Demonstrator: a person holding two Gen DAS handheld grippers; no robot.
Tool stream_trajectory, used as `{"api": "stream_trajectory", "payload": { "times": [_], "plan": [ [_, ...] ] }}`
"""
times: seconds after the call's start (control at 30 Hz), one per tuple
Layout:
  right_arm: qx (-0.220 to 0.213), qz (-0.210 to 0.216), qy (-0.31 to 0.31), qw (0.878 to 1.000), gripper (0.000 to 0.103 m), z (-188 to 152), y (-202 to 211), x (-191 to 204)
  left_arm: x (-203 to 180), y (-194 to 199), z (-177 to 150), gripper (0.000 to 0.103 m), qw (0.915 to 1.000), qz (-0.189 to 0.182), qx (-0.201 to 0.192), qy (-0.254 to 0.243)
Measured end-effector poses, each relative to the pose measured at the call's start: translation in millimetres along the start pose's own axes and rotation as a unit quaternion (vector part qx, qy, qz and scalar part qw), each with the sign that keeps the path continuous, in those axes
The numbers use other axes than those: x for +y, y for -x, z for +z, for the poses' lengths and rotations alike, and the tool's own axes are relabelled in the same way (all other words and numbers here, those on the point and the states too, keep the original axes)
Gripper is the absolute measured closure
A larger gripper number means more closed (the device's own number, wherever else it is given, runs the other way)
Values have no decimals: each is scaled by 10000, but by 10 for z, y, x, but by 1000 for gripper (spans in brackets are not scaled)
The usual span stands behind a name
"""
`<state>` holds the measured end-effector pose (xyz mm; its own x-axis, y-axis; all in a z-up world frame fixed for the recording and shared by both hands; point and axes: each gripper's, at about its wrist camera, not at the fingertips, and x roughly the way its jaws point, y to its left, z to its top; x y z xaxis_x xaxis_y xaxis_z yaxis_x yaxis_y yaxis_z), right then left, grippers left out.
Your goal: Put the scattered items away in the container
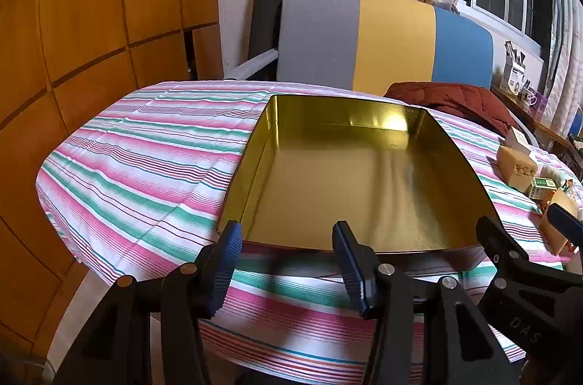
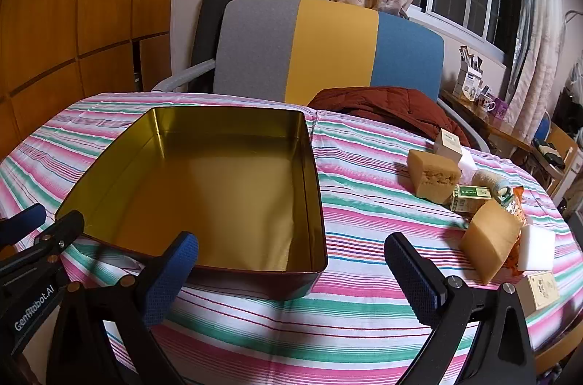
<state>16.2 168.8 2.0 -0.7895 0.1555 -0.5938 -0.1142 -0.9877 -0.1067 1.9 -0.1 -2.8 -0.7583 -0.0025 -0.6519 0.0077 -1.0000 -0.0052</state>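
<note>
An empty gold-lined metal tin point(image 1: 349, 181) point(image 2: 204, 188) sits on the striped tablecloth. Scattered items lie to its right: a tan block point(image 2: 431, 175) point(image 1: 517, 164), a second tan block point(image 2: 490, 239), a white box point(image 2: 448, 144), a green packet point(image 2: 468, 197), a white sponge point(image 2: 539, 248) and a small cream box point(image 2: 543, 288). My left gripper point(image 1: 288, 261) is open and empty at the tin's near edge. My right gripper point(image 2: 291, 270) is open and empty, near the tin's near right corner; it also shows in the left wrist view point(image 1: 528, 228).
A dark red jacket point(image 2: 386, 108) lies at the table's far edge in front of a grey, yellow and blue chair back point(image 2: 328, 53). A wooden wardrobe point(image 1: 91, 20) stands to the left. A cluttered shelf point(image 2: 477, 97) runs under the window at right.
</note>
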Motion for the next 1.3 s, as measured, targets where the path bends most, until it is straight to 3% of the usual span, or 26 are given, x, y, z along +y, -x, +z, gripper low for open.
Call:
{"api": "stream_trajectory", "payload": {
  "times": [1.3],
  "plan": [
    [-20, 69, -160, 9998, 0, 0, -9, -117, -129, -62, -15, 51, 9999, -27, 90, -124]
  ]
}}
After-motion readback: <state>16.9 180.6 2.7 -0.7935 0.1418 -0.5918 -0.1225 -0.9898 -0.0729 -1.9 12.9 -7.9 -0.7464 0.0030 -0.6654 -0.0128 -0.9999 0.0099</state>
